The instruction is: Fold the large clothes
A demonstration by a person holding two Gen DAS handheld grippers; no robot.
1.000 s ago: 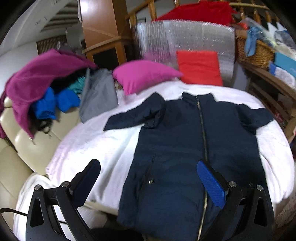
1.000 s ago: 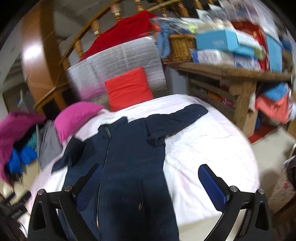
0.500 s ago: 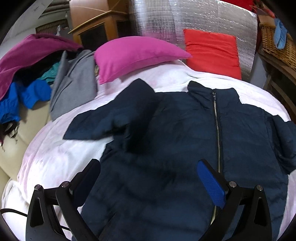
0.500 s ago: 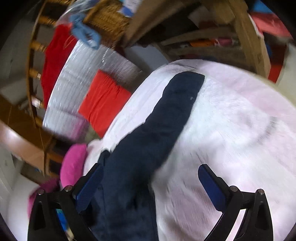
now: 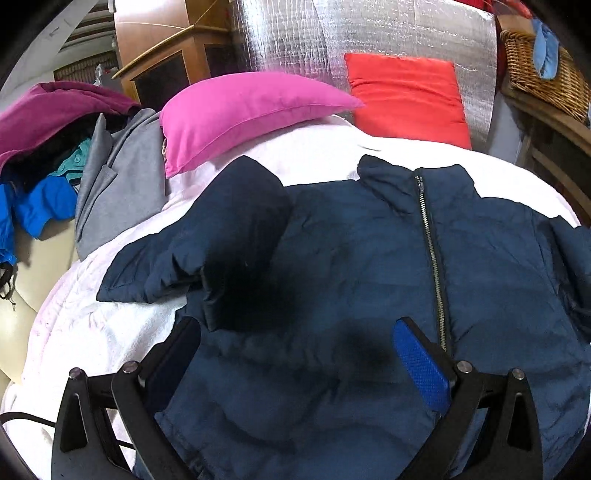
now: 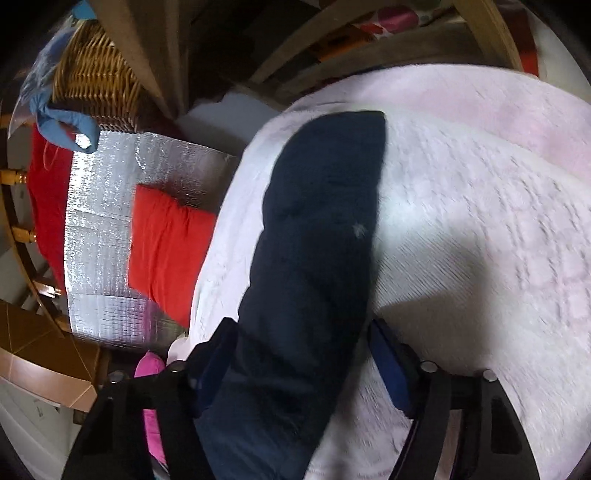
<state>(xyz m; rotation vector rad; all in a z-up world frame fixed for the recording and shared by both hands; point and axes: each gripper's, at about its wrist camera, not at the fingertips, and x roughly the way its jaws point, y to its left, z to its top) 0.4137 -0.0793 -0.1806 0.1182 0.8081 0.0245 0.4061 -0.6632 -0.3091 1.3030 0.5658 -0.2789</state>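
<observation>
Right wrist: jacket sleeve (image 6: 317, 229) lies between the just-narrowing, still-parted jaws, grip unclear.

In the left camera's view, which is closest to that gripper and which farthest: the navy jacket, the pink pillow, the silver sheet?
From the left gripper:
1. Navy jacket, right beneath the fingers.
2. Pink pillow, beyond the jacket's sleeve, up left.
3. Silver sheet, standing at the back, behind the pillow.

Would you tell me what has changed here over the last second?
Both grippers moved in over the navy jacket. The right gripper rolled and its jaws have just been closing around the jacket's sleeve. The left gripper stays open; the jacket lies as before.
</observation>
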